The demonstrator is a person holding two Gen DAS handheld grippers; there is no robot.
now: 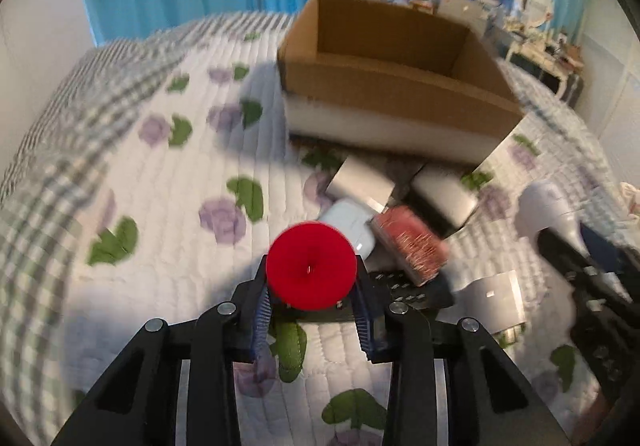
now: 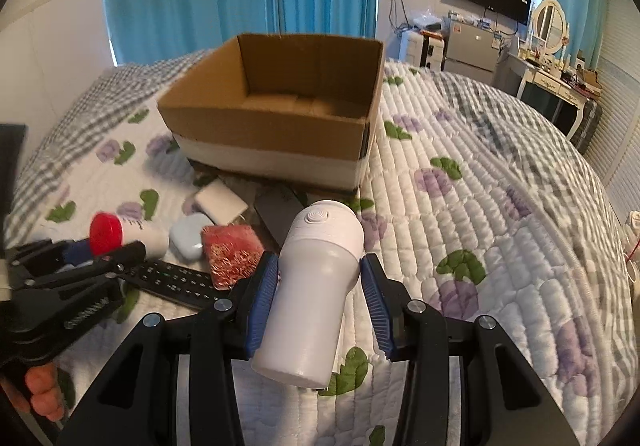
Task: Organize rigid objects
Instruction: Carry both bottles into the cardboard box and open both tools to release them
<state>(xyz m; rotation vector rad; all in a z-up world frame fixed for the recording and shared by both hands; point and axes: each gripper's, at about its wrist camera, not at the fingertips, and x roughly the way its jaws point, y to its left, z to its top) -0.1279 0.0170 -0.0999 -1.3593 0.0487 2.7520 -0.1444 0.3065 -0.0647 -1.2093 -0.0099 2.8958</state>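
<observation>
While both loads hang above the quilt [image 2: 500, 213], carrying to the cardboard box [image 2: 280, 125] ahead. Left gripper [image 1: 312, 286] clenched on red-capped bottle [image 1: 311, 270], cap toward camera. Right gripper [image 2: 320, 286] around white tumbler [image 2: 316, 286]: left pad touching, right pad looks slightly off, so hold seems loose; tumbler tilted. Best squeezing tighter before moving, lifting clear of near box wall, lowering inside before letting go, one at a time. Remote [image 2: 176, 282], earbud case [image 2: 188, 232], red brush [image 2: 232, 254], white charger [image 2: 220, 201] lying in front of box, not yet sorted.
</observation>
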